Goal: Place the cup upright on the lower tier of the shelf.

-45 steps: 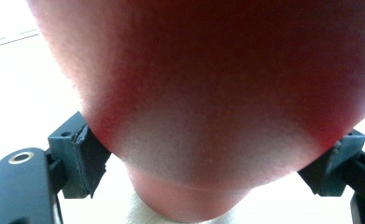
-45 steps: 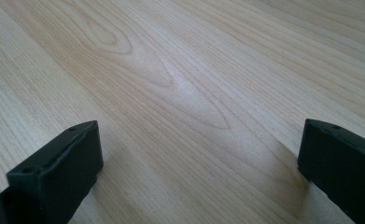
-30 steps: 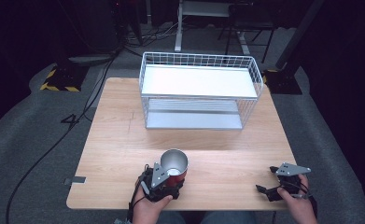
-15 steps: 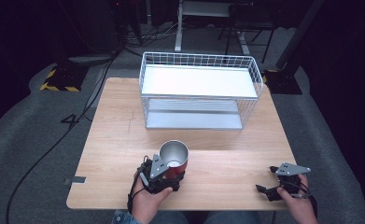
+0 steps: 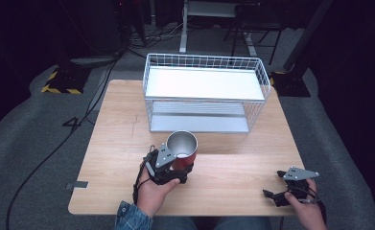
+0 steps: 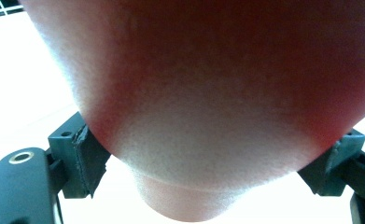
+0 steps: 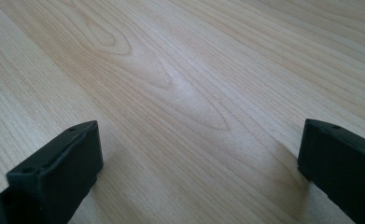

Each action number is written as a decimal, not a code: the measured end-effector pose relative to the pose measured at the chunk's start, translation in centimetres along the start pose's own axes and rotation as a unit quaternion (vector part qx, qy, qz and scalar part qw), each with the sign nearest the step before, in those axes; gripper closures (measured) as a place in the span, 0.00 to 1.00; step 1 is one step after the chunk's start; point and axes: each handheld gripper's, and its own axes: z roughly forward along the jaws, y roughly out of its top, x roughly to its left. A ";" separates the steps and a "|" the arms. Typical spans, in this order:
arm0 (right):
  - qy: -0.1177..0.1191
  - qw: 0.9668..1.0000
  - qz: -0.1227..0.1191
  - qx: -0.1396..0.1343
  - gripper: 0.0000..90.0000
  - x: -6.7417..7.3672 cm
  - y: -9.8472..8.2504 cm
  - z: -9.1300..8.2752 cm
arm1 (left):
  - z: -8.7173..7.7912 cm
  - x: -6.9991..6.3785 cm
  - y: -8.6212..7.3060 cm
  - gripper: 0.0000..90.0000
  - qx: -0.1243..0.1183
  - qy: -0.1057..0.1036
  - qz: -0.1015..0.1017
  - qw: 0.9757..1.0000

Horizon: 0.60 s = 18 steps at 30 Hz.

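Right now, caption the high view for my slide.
Left tool grips a red cup before the wire rack; right tool open.

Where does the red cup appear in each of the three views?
High view: cup at centre front of the table, held by the left gripper.
Left gripper view: cup fills the upper frame, clamped between the jaws.
Right gripper view: not in it.
Shared landmark: the wire rack, top left corner in the left gripper view.

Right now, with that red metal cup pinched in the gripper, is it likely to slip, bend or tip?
The red cup looks like rigid metal, so it probably won't bend under the left gripper. Its wall tapers toward the base and looks smooth, so it might slide down between the pads. It appears empty, so likely light; being tall and narrow-based, it could tip if set down carelessly on the table.
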 end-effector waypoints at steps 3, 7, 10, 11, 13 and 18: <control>0.000 1.000 0.000 0.000 0.00 0.0 0.0 0.0 | 0.6 0.1 0.6 0.18 -0.006 -0.002 -0.002 1.000; 0.000 1.000 0.000 0.000 0.00 0.0 0.0 0.0 | 1.6 0.5 1.3 0.18 -0.010 -0.010 -0.007 1.000; 0.000 1.000 0.000 0.000 0.00 0.0 0.0 0.0 | 2.3 0.8 1.7 0.18 -0.010 -0.010 -0.007 1.000; 0.000 1.000 0.000 0.000 0.00 0.0 0.0 0.0 | 2.6 0.9 1.9 0.18 -0.010 -0.009 -0.005 1.000; 0.000 1.000 0.000 0.000 0.00 0.0 0.0 0.0 | 3.1 1.1 2.1 0.18 -0.011 -0.010 -0.005 1.000; 0.000 1.000 0.000 0.000 0.00 0.0 0.0 0.0 | 4.9 1.7 2.6 0.18 -0.015 -0.011 0.014 1.000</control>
